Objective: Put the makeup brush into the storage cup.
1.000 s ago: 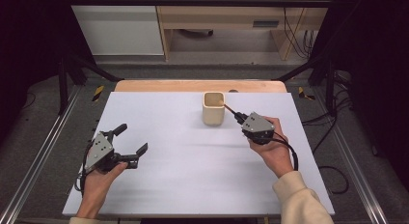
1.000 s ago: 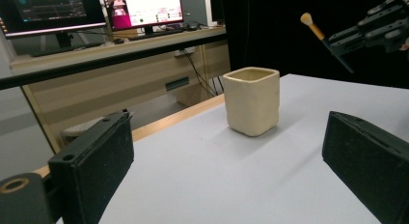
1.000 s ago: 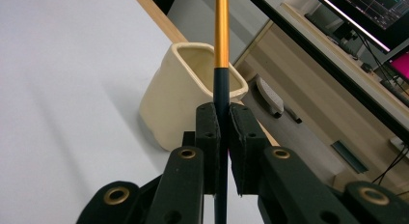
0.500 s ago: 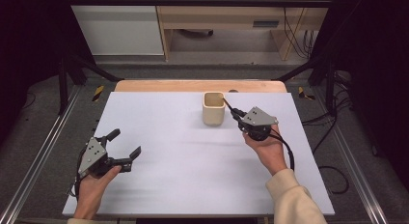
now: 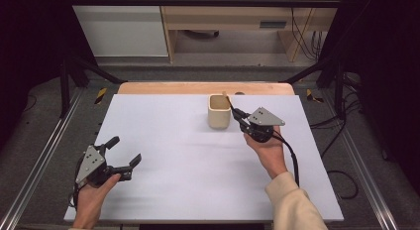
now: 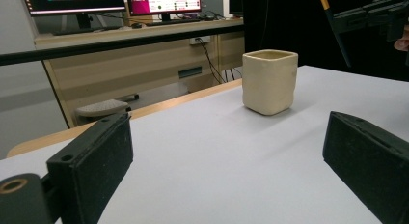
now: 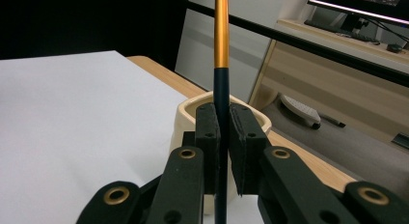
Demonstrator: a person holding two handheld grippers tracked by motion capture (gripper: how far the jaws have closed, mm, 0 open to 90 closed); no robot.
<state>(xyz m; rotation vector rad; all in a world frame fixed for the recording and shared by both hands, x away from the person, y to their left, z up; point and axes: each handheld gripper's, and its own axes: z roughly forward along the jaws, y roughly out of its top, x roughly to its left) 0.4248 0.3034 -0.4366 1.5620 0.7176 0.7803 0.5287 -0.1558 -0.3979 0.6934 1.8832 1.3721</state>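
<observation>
Pen carried up to the cup's rim

The right gripper (image 5: 238,116), jaws clamped on the pen (image 7: 221,64), has moved closer to the cup (image 5: 218,111); insertion is next. The left gripper (image 5: 124,153), jaws wide, has lowered toward the table (image 5: 188,165).

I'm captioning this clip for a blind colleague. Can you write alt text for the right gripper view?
The right gripper is shut on a slim black pen with an orange top, held upright between its black jaws. Just behind them stands a cream square cup on the white table, near its wooden edge.
</observation>
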